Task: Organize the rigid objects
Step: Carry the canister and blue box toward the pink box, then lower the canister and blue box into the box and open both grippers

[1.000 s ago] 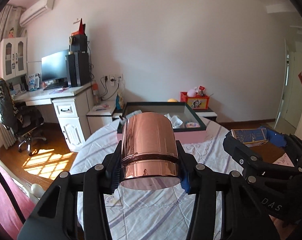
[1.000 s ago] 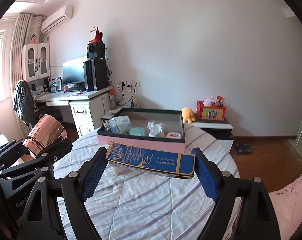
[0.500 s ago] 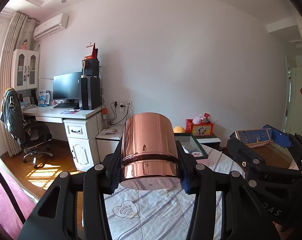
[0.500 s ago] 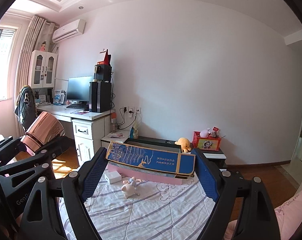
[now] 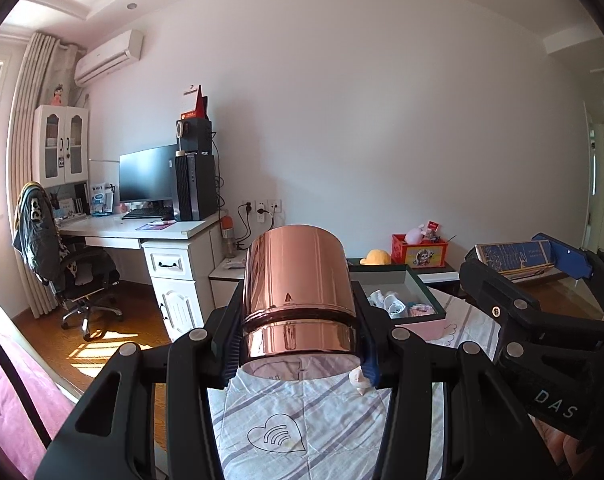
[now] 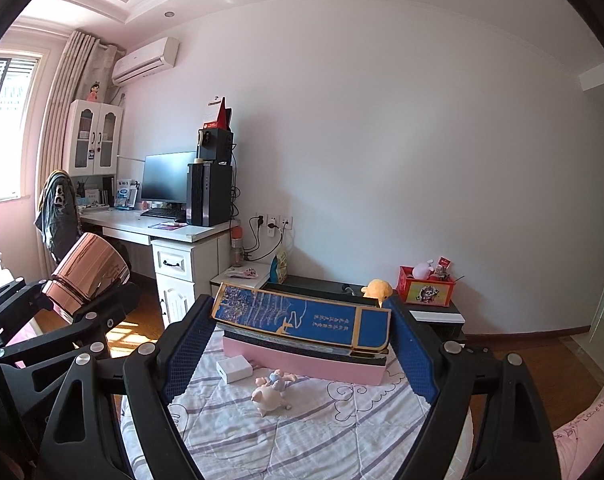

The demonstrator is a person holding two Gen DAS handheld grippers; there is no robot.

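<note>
The left gripper (image 5: 298, 340) is clamped on a rose-gold metal cup (image 5: 298, 300), held above the striped quilt (image 5: 302, 420). To its right, the right gripper (image 6: 298, 344) grips a blue-and-gold flat box (image 6: 302, 320) by its ends, in front of the pink storage tray (image 6: 302, 364).

Two grippers show: the left gripper (image 5: 298, 348) at lower centre of its own view and the right gripper (image 6: 298, 356) at lower centre of its view. Each carries one thing: one copper-coloured canister (image 5: 298, 300) and one blue box (image 6: 302, 322). On the striped quilt lie one pink tray (image 6: 302, 364), one small white box (image 6: 235, 369) and one pig figurine (image 6: 272, 394), all in the lower middle of the right wrist view.
</note>
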